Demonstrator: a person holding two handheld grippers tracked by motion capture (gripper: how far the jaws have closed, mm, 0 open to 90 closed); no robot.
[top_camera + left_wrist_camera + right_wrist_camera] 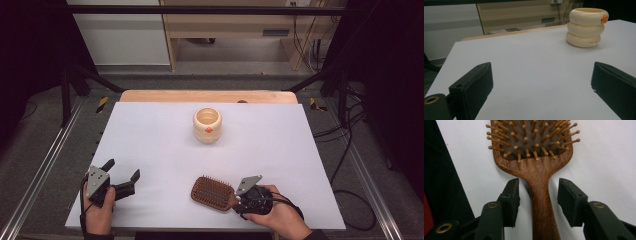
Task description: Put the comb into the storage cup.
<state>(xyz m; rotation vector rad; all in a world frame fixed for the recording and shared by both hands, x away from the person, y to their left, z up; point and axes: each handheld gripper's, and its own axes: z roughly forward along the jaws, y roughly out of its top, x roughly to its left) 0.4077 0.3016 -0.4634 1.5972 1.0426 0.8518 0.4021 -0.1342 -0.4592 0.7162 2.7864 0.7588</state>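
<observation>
Lying bristles-up near the front edge of the white surface, right of centre, the wooden paddle hairbrush points its handle toward the right hand-held gripper. From the high view that handle is mostly covered by the gripper's body and grey plate, so the jaws themselves cannot be made out there. The right gripper view settles it: the two black jaws stand partly open on either side of the handle, a slim gap of white showing on each side, neither pad touching the wood. The brush head is cut off by the top of that view.

The left hand-held gripper rests at the near left corner of the surface, its jaws spread wide and holding nothing. Far across the surface, near the middle, stands a cream ringed pot with a small orange mark on its side; small print on its lowest ring is too fine to read.
</observation>
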